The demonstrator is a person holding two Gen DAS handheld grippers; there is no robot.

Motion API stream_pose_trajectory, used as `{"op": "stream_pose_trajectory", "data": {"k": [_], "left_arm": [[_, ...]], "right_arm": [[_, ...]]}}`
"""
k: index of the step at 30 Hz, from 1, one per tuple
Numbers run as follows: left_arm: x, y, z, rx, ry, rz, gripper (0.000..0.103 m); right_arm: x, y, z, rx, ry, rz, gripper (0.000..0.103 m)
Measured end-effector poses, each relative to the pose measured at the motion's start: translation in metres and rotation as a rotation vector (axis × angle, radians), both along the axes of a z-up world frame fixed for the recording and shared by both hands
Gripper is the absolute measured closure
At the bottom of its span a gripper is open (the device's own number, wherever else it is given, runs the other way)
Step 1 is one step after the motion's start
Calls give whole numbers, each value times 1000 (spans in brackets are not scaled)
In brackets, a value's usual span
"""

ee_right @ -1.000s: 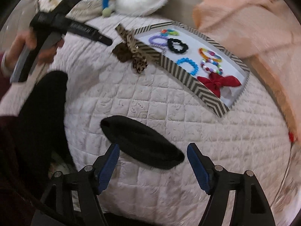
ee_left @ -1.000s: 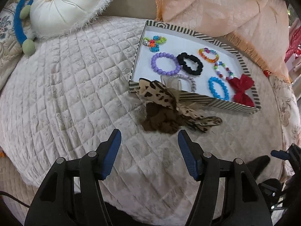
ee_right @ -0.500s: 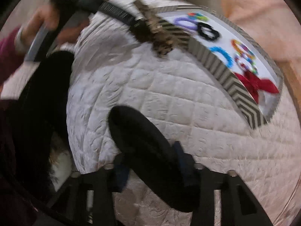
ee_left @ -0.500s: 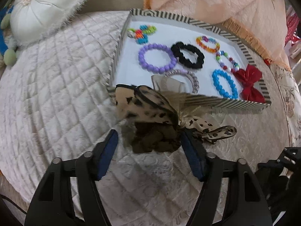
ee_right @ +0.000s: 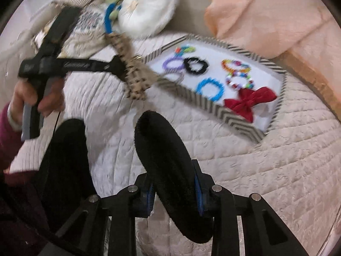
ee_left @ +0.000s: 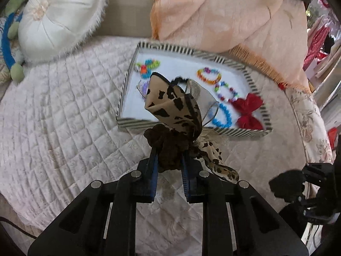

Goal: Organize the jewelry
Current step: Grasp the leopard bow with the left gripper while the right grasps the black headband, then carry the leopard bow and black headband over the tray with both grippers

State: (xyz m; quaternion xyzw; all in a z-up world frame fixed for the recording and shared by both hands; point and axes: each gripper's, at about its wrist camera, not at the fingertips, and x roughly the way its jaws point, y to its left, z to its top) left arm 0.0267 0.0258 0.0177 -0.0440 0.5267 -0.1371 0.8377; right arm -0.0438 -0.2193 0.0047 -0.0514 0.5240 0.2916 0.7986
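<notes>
A leopard-print hair bow (ee_left: 177, 104) with a brown scrunchie base hangs lifted off the quilt, in front of the striped tray (ee_left: 245, 131). My left gripper (ee_left: 169, 151) is closing, and its blue pads press on the brown base. The right gripper (ee_right: 173, 175) is closing too, its pads pinching a black velvet oblong piece (ee_right: 162, 145) raised above the quilt. The right wrist view shows the tray (ee_right: 234, 115) holding a black scrunchie (ee_right: 195, 66), a blue bead bracelet (ee_right: 210, 89), a red bow (ee_right: 249, 102) and several other bead bracelets.
A white round cushion (ee_left: 61, 17) and a green-and-blue plush toy (ee_left: 15, 72) lie at the back left. A peach blanket (ee_left: 234, 15) is heaped behind the tray. A person's hand (ee_right: 32, 98) and dark-clad leg (ee_right: 66, 160) are at the left.
Both grippers went from wide open to closed. The left one came up to the leopard bow, took it and lifted it; the right one took the black piece and raised it.
</notes>
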Motion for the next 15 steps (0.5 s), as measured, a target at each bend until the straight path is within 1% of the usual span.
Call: {"op": "stream_pose_trajectory", "data": {"k": [3, 7, 12, 15], "left_arm": [[-2, -1, 13, -6, -23, 3, 85], [-5, -4, 25, 9, -54, 16, 85], [-2, -7, 35, 5, -75, 24, 85], [-1, -9, 40, 21, -99, 26, 85]], "right_arm": [[4, -3, 8, 18, -13, -47, 74], [9, -2, 24, 30, -42, -80, 74], [22, -6, 31, 62, -53, -136, 74], [31, -8, 34, 70, -56, -164, 74]]}}
